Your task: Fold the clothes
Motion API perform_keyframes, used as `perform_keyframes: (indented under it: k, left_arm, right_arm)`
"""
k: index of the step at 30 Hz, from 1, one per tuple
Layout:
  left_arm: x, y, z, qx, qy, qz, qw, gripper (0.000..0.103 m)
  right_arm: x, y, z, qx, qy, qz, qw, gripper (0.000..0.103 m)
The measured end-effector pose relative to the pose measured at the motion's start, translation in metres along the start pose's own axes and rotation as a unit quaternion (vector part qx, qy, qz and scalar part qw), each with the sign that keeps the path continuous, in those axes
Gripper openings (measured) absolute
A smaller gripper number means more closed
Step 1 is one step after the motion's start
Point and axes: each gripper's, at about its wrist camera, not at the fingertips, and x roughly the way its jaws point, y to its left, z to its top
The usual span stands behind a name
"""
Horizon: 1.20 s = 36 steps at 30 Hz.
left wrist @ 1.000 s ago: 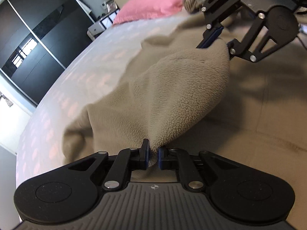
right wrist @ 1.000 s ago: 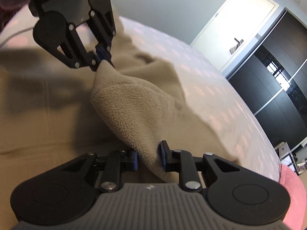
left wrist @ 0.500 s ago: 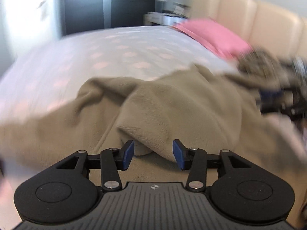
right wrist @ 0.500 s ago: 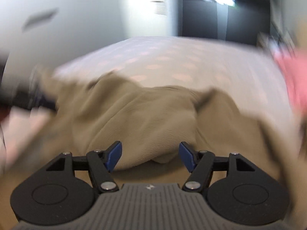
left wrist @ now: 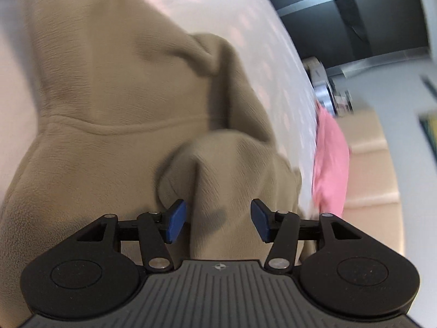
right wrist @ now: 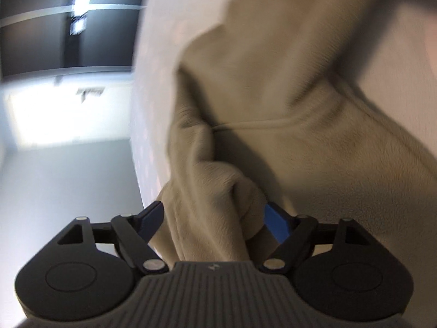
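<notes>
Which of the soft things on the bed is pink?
The pillow by the beige headboard is pink. The fleece garment between the grippers is tan, and the bedsheet is white with pale spots.

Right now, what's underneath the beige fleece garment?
The beige fleece garment lies on a white bedsheet with pink spots; whatever sits beneath its folds is covered.

A fleece garment [left wrist: 114, 147] is lying spread across a bed [left wrist: 245, 24]. In the left wrist view a bunched fold of it is sitting between the opening jaws of the left gripper [left wrist: 216, 220], with a pillow [left wrist: 330, 161] lying to the right — beyond the garment's edge. In the right wrist view another fold is sitting between the opening jaws of the right gripper [right wrist: 215, 220], against one pad.
</notes>
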Motion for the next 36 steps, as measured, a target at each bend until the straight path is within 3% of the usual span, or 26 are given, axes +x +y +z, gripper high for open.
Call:
perform_keyframes:
  k: [2, 5, 9, 12, 16, 20, 23, 25, 27, 29, 33, 36]
  left_arm:
    - [-0.002, 0.011, 0.005, -0.048, -0.021, 0.003, 0.9986, 0.051]
    - [-0.008, 0.013, 0.011, -0.034, -0.057, 0.036, 0.9972, 0.05]
    - [-0.008, 0.009, 0.016, 0.054, -0.039, 0.049, 0.9966, 0.049]
    - [-0.006, 0.003, 0.009, 0.136, -0.024, 0.082, 0.987, 0.049]
    - [-0.008, 0.0, 0.003, 0.201, -0.006, 0.104, 0.9741, 0.045]
    - [-0.005, -0.011, -0.013, 0.281, 0.008, 0.124, 0.9516, 0.045]
    - [-0.003, -0.023, -0.032, 0.369, 0.015, 0.151, 0.917, 0.045]
    - [0.0, -0.028, -0.041, 0.412, 0.014, 0.168, 0.8955, 0.045]
    - [0.004, -0.029, -0.043, 0.431, 0.011, 0.177, 0.8848, 0.045]
    - [0.009, -0.031, -0.045, 0.442, 0.008, 0.178, 0.879, 0.046]
    - [0.016, -0.036, -0.054, 0.476, 0.007, 0.186, 0.8598, 0.046]
    - [0.028, -0.039, -0.055, 0.497, 0.01, 0.192, 0.8461, 0.048]
  right_arm:
    - [0.001, 0.001, 0.001, 0.006, -0.019, -0.01, 1.0, 0.083]
    - [0.003, 0.015, 0.001, -0.053, -0.037, -0.032, 0.997, 0.083]
    - [-0.003, 0.036, -0.008, -0.196, -0.046, -0.066, 0.977, 0.069]
    - [0.0, 0.04, -0.018, -0.277, -0.05, -0.103, 0.954, 0.059]
    - [-0.007, 0.039, -0.028, -0.348, -0.05, -0.139, 0.926, 0.044]
    - [0.01, 0.045, -0.042, -0.41, -0.028, -0.144, 0.9, 0.043]
    - [0.024, 0.051, -0.061, -0.481, -0.017, -0.151, 0.863, 0.052]
    - [0.031, 0.052, -0.069, -0.514, -0.016, -0.161, 0.842, 0.053]
    - [0.041, 0.052, -0.07, -0.535, -0.012, -0.163, 0.829, 0.059]
    - [0.042, 0.051, -0.069, -0.545, -0.01, -0.158, 0.824, 0.064]
    - [0.05, 0.053, -0.071, -0.571, -0.004, -0.148, 0.808, 0.065]
    - [0.066, 0.05, -0.075, -0.598, 0.005, -0.161, 0.785, 0.065]
